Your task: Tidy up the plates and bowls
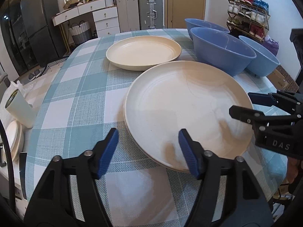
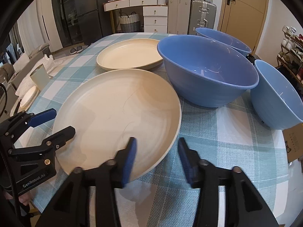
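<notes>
Both empty and spread wide — left gripper (image 1: 148, 152) and right gripper (image 2: 157, 158) each straddling the near rim of the near plate (image 1: 187, 109), which seems to sit on another plate on the checked tablecloth (image 1: 79, 94). Far plate (image 1: 143, 52) lies just behind; three blue bowls (image 2: 206, 70) close together to the right. Probably mid-stack on plates — next, likely closing on a rim and lifting level.

We see two cream plates and three blue bowls, all upright on the checked cloth. The near plate (image 1: 187, 111) appears to rest on another plate beneath it; the far plate (image 1: 143, 52) lies just behind. The large bowl (image 2: 207, 70) stands beside them, between two smaller bowls (image 2: 224, 39) (image 2: 277, 96).
</notes>
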Tool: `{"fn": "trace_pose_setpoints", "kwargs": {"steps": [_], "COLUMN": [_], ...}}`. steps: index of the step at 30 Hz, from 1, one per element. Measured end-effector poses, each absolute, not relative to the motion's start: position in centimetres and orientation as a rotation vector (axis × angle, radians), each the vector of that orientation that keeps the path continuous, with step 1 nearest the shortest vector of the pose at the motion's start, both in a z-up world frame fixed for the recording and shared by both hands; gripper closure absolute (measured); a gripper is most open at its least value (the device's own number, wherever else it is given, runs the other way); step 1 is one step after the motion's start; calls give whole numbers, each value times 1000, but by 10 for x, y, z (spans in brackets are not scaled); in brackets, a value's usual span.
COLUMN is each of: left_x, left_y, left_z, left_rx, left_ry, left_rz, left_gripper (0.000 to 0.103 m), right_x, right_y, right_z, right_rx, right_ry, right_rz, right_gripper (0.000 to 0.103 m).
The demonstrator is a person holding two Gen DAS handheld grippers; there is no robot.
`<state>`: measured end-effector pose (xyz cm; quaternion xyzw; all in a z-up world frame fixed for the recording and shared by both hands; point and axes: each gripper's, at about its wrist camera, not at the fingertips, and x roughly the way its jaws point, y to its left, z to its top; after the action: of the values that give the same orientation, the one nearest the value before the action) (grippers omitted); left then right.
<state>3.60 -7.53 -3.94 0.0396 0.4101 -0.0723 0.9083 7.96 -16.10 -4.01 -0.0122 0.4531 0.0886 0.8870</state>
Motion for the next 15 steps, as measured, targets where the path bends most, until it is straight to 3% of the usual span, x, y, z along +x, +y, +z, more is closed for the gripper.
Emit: {"fn": "trace_pose_setpoints", "kwargs": {"steps": [3, 11, 14, 15], "left_x": [34, 26, 21, 19], "left_y": [-70, -54, -48, -45], "left_z": [-32, -11, 0, 4], "left_rx": [52, -10, -27, -39], "left_ry": [824, 788, 764, 746], "left_rz": [-155, -128, -112, -107], "left_gripper": [28, 20, 2, 2], "right_x": [78, 74, 72, 71], "right_y": [-163, -168, -167, -166], "right_z": [-35, -18, -8, -5], "right_rx": [0, 72, 87, 89], "right_ry": [932, 934, 922, 916], "right_rz": [201, 253, 271, 275], "right_gripper": [30, 20, 17, 14]}}
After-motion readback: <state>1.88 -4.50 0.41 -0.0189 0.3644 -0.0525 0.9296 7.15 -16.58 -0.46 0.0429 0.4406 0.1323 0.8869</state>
